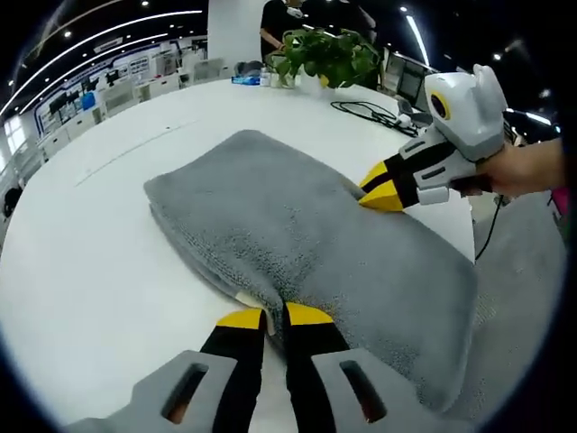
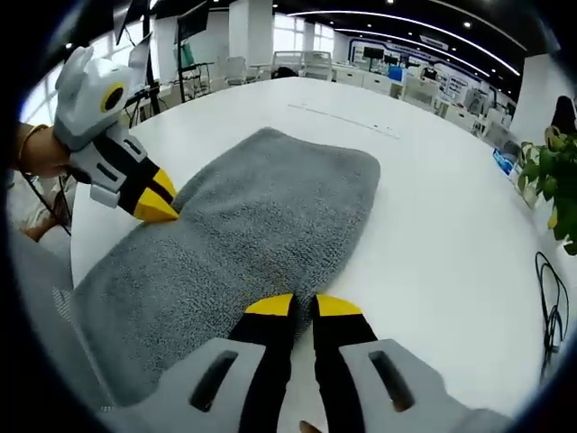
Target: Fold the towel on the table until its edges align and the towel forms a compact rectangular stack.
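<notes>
The left hand-held gripper (image 1: 275, 315) pinches the near edge of the gray towel (image 1: 315, 244); the right hand-held gripper (image 2: 303, 305) pinches the opposite edge. The towel lies folded on the white tabletop (image 1: 99, 244), one end overhanging. Uneven pulls could skew edges or drag it off.

towel (image 1: 306, 244) on table (image 1: 99, 262) | tongs at opposite towel edges | plant (image 1: 329, 56) on table behind towel
</notes>
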`<action>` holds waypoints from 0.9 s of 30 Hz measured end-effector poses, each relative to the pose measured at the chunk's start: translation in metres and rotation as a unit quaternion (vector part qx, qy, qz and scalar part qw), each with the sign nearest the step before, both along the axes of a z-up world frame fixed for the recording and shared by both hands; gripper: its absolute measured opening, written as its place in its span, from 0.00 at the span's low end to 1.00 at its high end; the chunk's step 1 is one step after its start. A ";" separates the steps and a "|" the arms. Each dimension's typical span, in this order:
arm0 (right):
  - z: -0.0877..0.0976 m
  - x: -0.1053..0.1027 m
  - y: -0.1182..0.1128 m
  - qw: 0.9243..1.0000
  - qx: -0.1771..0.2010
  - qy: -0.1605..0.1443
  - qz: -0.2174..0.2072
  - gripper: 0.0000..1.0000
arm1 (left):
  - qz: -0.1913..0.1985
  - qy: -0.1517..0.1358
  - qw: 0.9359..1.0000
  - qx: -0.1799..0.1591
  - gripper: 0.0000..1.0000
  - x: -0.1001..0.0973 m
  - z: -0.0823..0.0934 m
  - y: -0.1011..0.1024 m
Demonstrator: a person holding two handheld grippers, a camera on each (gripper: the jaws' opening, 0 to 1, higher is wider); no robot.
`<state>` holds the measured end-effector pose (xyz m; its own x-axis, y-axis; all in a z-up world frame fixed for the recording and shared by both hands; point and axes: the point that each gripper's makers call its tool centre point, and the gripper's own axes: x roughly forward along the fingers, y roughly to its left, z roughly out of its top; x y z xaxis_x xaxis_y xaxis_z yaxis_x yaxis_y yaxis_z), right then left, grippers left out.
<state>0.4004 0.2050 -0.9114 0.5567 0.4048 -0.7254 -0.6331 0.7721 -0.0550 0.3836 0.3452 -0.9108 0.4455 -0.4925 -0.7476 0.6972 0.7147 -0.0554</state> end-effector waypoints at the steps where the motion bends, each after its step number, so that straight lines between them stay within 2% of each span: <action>1: 0.000 -0.001 -0.005 1.000 -0.001 0.000 -0.001 0.06 | -0.001 0.000 1.000 -0.001 0.07 -0.001 0.000 -0.003; 9: 0.000 -0.003 -0.030 1.000 0.003 0.001 -0.009 0.06 | -0.007 -0.002 1.000 -0.003 0.07 -0.004 0.001 -0.029; 13: 0.000 -0.005 -0.030 1.000 0.020 0.002 -0.017 0.06 | -0.004 -0.009 1.000 0.002 0.07 -0.005 0.001 -0.028; 16: 0.000 -0.006 -0.029 0.999 0.032 0.000 -0.023 0.06 | 0.015 -0.022 1.000 -0.009 0.07 -0.006 0.001 -0.027; 20: 0.001 -0.007 -0.029 0.998 0.049 -0.001 -0.042 0.05 | 0.023 -0.016 0.999 -0.018 0.07 -0.003 0.001 -0.026; 27: 0.001 -0.014 -0.027 0.997 0.052 -0.008 -0.051 0.05 | 0.028 -0.013 0.999 -0.020 0.07 0.007 0.001 -0.024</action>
